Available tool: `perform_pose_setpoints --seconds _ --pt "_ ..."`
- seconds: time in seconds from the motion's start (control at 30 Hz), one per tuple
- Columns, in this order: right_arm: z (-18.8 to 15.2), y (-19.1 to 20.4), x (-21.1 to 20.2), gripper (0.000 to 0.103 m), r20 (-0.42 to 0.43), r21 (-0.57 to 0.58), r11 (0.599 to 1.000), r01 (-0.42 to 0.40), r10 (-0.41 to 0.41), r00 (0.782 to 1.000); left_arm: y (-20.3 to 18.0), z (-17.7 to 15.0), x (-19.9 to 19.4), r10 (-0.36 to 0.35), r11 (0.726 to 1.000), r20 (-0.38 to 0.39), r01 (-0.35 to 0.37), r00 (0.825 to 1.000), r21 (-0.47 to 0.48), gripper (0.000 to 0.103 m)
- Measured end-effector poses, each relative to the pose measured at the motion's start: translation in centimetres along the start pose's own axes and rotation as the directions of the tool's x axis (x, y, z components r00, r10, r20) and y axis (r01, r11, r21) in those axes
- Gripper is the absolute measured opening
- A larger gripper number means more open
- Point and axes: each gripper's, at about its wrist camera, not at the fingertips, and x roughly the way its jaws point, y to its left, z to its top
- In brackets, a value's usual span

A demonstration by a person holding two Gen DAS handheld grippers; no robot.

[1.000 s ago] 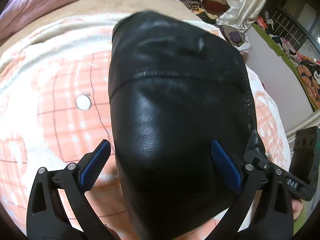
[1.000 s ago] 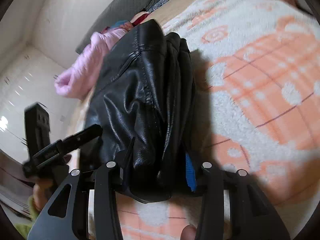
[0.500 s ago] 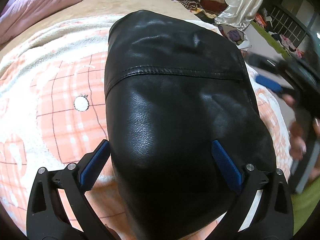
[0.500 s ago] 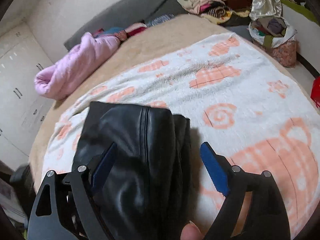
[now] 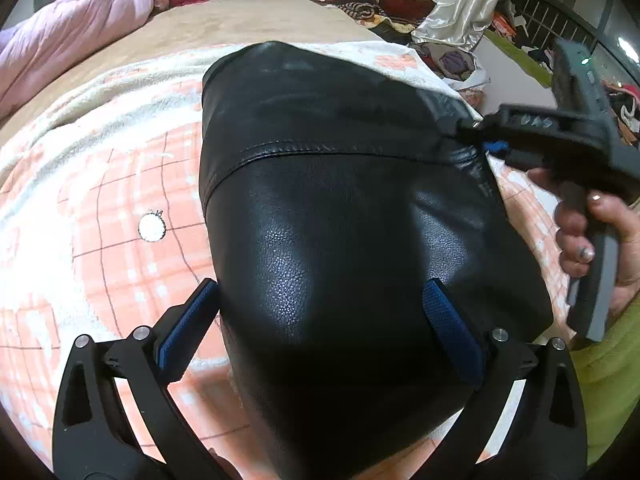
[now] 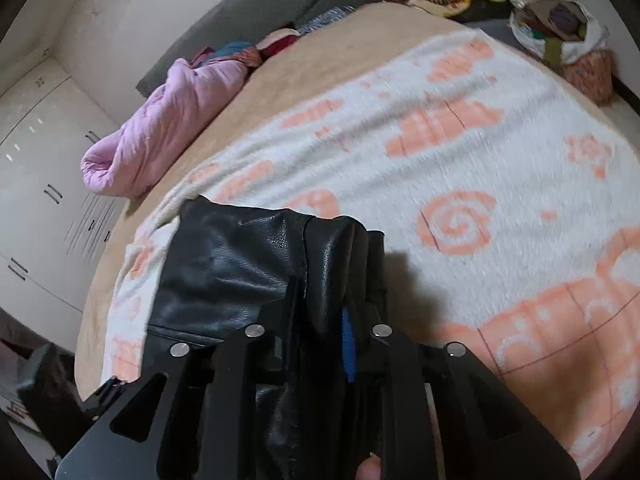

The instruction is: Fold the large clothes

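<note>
Black leather, glossy and pebbled: a folded jacket (image 5: pixel 344 216) lies on a white-and-orange fleece blanket (image 5: pixel 100 216) spread over a bed. The bundle's long axis runs away from the left gripper (image 5: pixel 320 316), from just under that tool toward the far end of the bed, with a stitched seam crossing it partway up. The left gripper's blue-padded fingers (image 5: pixel 192 320) stand wide apart, straddling the near end of the jacket without pinching it. The right gripper (image 6: pixel 324 320) has just been closing and now bites narrowly onto the stacked leather layers at the bundle's right edge, leather plainly between its jaws; in the left view it reaches in from the right side, held by a hand (image 5: pixel 600 248). So the right hand is the one already gripping the garment, at its far right corner, while the left merely hovers over the near end. Any lift or fold would likely start from that right edge. A pink quilt (image 6: pixel 168 128) sits well apart.
</note>
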Motion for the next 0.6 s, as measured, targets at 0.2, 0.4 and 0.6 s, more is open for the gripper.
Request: perform_pose_setpoints --seconds 0.2,0.4,0.6 --pt "-1.0 -1.1 1.3 0.029 -0.009 0.031 0.999 0.018 -0.018 1.000 -0.1 0.3 0.2 0.002 1.000 -0.001 -0.002 1.000 0.001 0.095" --pt "-1.5 -1.0 1.1 0.036 -0.002 0.044 0.999 0.032 -0.032 0.999 0.2 0.0 0.3 -0.001 1.000 0.001 0.001 1.000 0.009 0.095" --pt "-2.4 -0.6 -1.3 0.072 0.019 0.055 0.998 0.012 -0.014 1.000 0.9 -0.3 0.2 -0.021 1.000 0.002 0.021 1.000 -0.016 0.095"
